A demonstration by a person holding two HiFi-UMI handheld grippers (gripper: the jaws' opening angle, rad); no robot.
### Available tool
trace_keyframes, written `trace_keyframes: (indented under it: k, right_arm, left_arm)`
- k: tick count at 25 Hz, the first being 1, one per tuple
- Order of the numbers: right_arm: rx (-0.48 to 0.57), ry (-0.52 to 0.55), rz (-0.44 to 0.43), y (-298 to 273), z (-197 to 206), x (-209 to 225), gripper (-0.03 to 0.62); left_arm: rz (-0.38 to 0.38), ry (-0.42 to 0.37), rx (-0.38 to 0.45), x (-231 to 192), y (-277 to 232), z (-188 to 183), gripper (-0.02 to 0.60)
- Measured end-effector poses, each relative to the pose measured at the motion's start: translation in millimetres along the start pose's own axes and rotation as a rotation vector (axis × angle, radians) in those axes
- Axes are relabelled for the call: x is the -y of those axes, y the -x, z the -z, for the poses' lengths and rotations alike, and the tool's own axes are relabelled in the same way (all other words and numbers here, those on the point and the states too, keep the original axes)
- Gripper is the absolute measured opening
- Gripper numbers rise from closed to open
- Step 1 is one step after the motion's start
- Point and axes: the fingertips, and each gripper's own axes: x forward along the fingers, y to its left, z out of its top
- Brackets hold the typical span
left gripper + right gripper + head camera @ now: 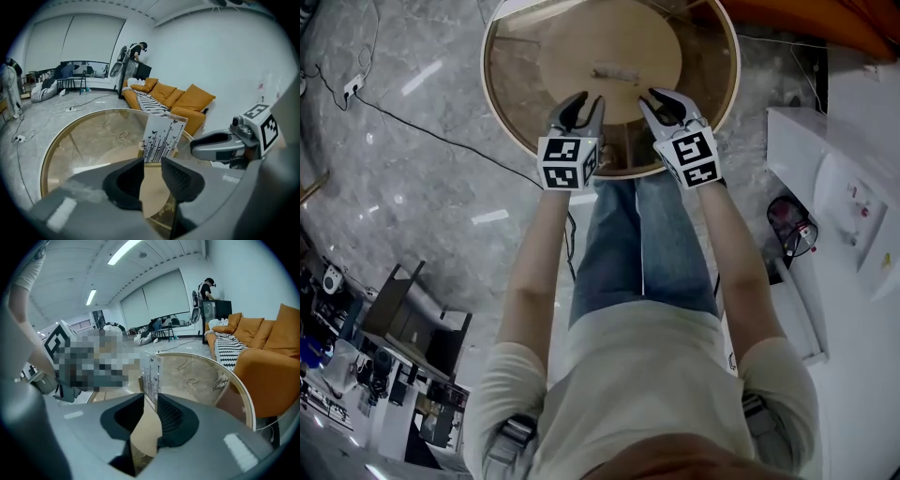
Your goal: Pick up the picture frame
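Bright, even indoor light comes from ceiling strips [123, 250] and pale far windows [93, 40]. White streaks of glare lie on the floor [422, 80], and the glass tabletop [84, 140] reflects softly. Both gripper views bend at the edges, with black corners. The left gripper [152, 164] and right gripper [150, 399] look soft, close to the lens. Shadows are faint.

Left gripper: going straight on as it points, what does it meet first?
Likely the picture frame, standing upright just beyond the jaw gap of the open left gripper. Depth is unclear: angled downward, it might touch the glass tabletop first.
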Motion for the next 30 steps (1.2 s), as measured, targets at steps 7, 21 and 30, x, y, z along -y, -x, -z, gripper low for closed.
trace_keyframes:
  k: [7, 21, 30]
  right_arm:
    - [-0.017, 0.046, -0.014, -31.6, 6.2, 10.2, 0.163]
    - [-0.074, 0.165, -0.030, -68.3, 27.7, 17.3, 0.175]
    - [-0.072, 0.162, -0.016, -66.2, 24.9, 18.0, 0.156]
  left_arm:
    - [-0.018, -0.042, 0.006, -18.9, -24.2, 5.0, 0.177]
    - [-0.003, -0.122, 0.019, -34.3, -54.9, -0.1, 0.130]
    - [-0.010, -0.142, 0.022, -31.5, -49.8, -7.5, 0.057]
